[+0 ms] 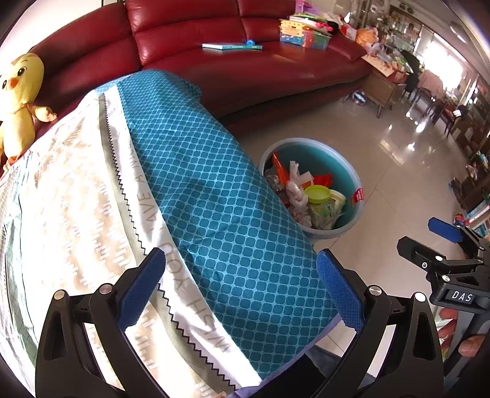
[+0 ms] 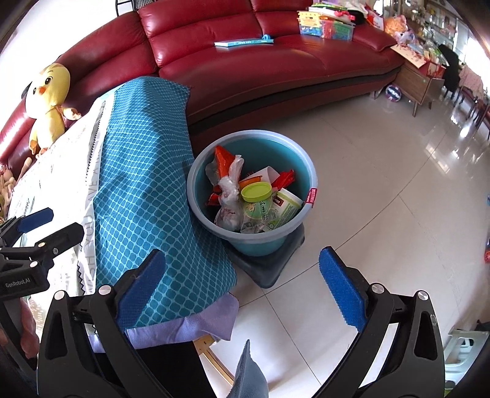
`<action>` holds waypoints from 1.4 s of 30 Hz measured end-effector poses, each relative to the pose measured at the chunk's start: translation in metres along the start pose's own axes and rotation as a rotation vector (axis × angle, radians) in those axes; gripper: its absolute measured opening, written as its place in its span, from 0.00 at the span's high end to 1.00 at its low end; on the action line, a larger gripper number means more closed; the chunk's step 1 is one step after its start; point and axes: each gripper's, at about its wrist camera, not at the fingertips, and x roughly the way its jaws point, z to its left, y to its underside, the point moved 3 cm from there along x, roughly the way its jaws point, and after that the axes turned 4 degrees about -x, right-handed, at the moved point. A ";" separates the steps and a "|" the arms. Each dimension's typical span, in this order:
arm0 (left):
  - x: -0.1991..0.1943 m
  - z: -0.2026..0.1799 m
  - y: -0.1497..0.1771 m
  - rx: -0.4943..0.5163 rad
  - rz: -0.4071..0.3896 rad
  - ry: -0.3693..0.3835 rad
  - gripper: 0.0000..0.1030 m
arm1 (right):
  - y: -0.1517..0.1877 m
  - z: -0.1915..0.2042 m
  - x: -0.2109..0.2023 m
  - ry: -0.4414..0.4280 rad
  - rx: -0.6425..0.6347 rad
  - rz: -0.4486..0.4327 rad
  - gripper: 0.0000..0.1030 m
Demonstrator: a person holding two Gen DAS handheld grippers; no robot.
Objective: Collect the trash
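A blue bucket (image 2: pixel 294 159) stands on the tiled floor beside a cloth-covered table; it also shows in the left wrist view (image 1: pixel 346 171). It holds trash: a green lid (image 2: pixel 256 191), plastic bags (image 2: pixel 229 196), orange wrappers (image 2: pixel 223 159) and paper cups (image 2: pixel 286 205). My left gripper (image 1: pixel 242 287) is open and empty above the teal tablecloth (image 1: pixel 214 199). My right gripper (image 2: pixel 242 287) is open and empty, above the table edge and floor, in front of the bucket. The right gripper also shows at the right of the left wrist view (image 1: pixel 435 245).
A red leather sofa (image 2: pixel 275 67) runs behind, with a book (image 2: pixel 242 42), stacked toys (image 2: pixel 327 24) and a yellow duck plush (image 2: pixel 50 101). The bucket rests on a grey mat (image 2: pixel 269 266). A wooden side table (image 2: pixel 419 79) stands at the right. The left gripper (image 2: pixel 33 232) shows at the left.
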 end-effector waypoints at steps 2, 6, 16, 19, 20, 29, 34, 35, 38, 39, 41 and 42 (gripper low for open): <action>-0.007 0.000 0.003 0.000 -0.011 -0.008 0.04 | 0.002 -0.001 -0.003 -0.001 0.000 -0.003 0.06; -0.017 -0.001 0.006 -0.001 -0.030 -0.018 0.04 | 0.005 0.000 -0.007 -0.004 -0.009 -0.006 0.06; -0.020 0.003 0.012 -0.008 -0.025 -0.043 0.04 | 0.004 0.011 -0.007 -0.016 -0.045 -0.008 0.06; -0.020 0.006 0.012 -0.015 -0.023 -0.049 0.04 | 0.003 0.014 -0.006 -0.021 -0.052 -0.007 0.06; -0.019 0.007 0.012 -0.016 -0.022 -0.050 0.04 | 0.003 0.014 -0.006 -0.022 -0.054 -0.006 0.06; -0.015 0.011 0.013 -0.019 -0.011 -0.061 0.04 | 0.005 0.010 -0.001 -0.014 -0.046 0.006 0.06; -0.012 0.011 0.014 -0.020 -0.005 -0.067 0.04 | 0.004 0.010 0.001 -0.015 -0.047 0.008 0.06; -0.011 0.011 0.013 -0.022 -0.008 -0.069 0.04 | 0.004 0.010 0.001 -0.015 -0.048 0.008 0.06; -0.010 0.015 0.012 -0.044 -0.010 -0.068 0.04 | 0.004 0.010 0.001 -0.014 -0.045 0.009 0.06; -0.010 0.017 0.012 -0.054 -0.010 -0.065 0.04 | 0.004 0.010 0.001 -0.014 -0.045 0.008 0.06; -0.010 0.021 0.012 -0.069 -0.014 -0.063 0.04 | 0.004 0.010 0.002 -0.015 -0.046 0.010 0.06; -0.009 0.022 0.011 -0.072 -0.014 -0.062 0.04 | 0.004 0.010 0.002 -0.014 -0.046 0.011 0.06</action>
